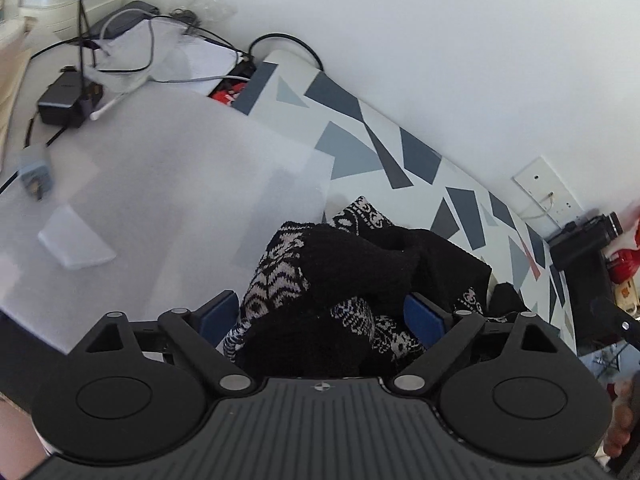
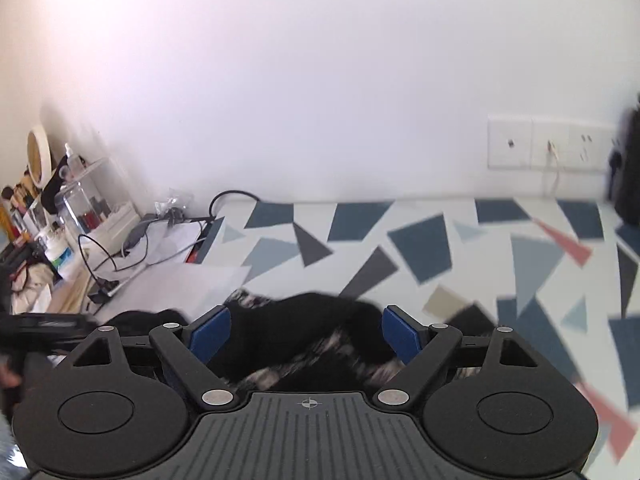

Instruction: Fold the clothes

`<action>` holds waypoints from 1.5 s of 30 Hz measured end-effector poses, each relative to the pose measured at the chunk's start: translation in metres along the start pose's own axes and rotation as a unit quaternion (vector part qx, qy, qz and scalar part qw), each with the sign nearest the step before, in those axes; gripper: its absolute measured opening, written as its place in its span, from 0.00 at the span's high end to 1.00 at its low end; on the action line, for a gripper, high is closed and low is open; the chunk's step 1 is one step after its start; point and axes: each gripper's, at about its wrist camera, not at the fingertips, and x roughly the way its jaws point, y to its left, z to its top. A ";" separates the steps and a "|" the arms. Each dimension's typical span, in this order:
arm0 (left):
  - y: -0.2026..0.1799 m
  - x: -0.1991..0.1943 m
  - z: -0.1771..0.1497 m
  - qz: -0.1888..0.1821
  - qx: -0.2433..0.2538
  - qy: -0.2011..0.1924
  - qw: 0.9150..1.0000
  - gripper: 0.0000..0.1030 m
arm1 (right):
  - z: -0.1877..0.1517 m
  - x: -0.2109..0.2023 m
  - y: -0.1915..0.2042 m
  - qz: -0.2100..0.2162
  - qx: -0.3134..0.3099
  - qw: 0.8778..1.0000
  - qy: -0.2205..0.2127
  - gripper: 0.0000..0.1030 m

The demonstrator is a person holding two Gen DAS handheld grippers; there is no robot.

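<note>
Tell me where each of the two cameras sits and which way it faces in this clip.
Left wrist: on the left gripper, looking down along its wide-apart blue fingers at a bunched black-and-white knit sweater and the cluttered desk corner; part of a hand shows at right.
Right wrist: on the right gripper, facing the white wall across the patterned tabletop; fingers open.
Shared: the sweater, tabletop, wall sockets.
</note>
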 end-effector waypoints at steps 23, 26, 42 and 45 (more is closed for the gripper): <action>-0.068 0.023 -0.136 0.082 -0.222 -0.035 0.971 0.08 | -0.011 0.227 0.024 0.184 -0.315 0.909 0.201 0.37; -0.069 0.034 -0.145 0.078 -0.248 -0.026 0.965 0.10 | 0.002 0.217 0.002 0.181 -0.282 0.921 0.199 0.78; -0.193 0.174 -0.056 0.022 -0.064 0.049 0.997 0.17 | -0.055 0.080 -0.222 -0.042 0.017 0.991 0.124 0.79; -0.233 0.204 -0.048 0.006 -0.008 0.070 0.997 0.17 | -0.075 0.046 -0.260 -0.092 0.085 0.987 0.103 0.79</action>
